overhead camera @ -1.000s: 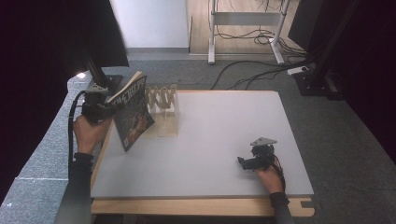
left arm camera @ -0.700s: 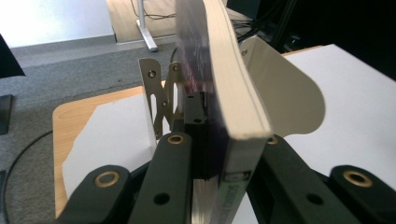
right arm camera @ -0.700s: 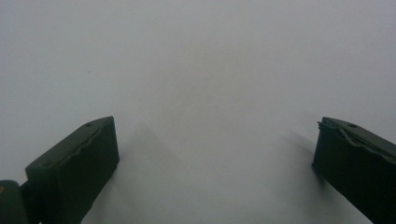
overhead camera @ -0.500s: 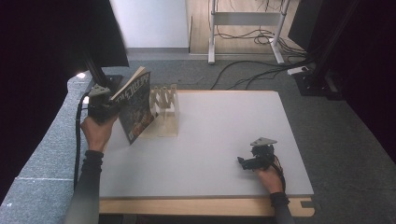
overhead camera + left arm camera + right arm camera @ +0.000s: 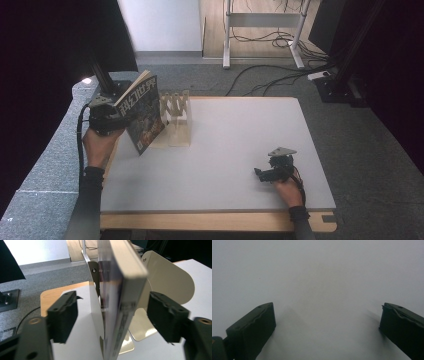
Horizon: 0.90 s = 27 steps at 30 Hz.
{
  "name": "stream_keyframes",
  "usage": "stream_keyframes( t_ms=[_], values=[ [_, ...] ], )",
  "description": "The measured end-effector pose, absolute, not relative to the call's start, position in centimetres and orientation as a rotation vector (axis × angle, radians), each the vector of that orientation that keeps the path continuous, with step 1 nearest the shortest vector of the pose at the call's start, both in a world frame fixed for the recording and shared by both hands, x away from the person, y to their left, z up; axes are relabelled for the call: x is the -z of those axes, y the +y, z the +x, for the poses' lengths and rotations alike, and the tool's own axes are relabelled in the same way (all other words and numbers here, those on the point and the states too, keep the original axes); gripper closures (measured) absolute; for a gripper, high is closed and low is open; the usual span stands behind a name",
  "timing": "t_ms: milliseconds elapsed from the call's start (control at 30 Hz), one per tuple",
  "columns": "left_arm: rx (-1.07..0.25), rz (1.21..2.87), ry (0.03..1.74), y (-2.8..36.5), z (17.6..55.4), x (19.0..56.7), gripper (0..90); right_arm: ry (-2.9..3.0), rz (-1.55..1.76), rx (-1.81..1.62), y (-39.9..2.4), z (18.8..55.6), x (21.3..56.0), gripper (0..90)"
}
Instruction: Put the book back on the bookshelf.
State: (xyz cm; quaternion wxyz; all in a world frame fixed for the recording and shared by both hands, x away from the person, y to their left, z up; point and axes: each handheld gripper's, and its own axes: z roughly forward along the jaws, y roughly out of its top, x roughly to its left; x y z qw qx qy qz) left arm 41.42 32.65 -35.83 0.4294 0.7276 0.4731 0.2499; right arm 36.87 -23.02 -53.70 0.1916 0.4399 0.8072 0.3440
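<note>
Since the earlier frame we have carried the magazine [image 5: 142, 112] closer to the white slotted rack [image 5: 176, 120], and our left gripper's [image 5: 112, 317] jaws have just been opening; they now stand apart on either side of its spine, pads clear of it. The magazine stands upright on edge at the rack's left end, between thin white dividers. It looks light, thin and floppy with glossy covers, so we would best pinch it near the spine. Our right gripper [image 5: 272, 170] rests on the white table [image 5: 240, 135], jaws wide apart on nothing.
</note>
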Motion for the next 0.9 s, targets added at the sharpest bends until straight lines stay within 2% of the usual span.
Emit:
stream_keyframes(
  t_ms=[167, 400, 900],
  values=[
    [-0.587, 1.766, 1.171, 33.8, 40.3, 35.9, 14.1, 2.268, 1.234, -0.966, -23.0, 36.9, 53.7, 0.0],
    [-0.570, 1.784, 1.136, 34.5, 38.6, 36.0, 9.2, 2.268, 1.235, -0.967, -23.0, 36.9, 53.7, 0.0],
    [-0.560, 1.856, 1.016, 32.5, 34.0, 36.5, 1.5, 2.268, 1.233, -0.968, -23.0, 36.8, 53.7, 0.4]
  ],
)
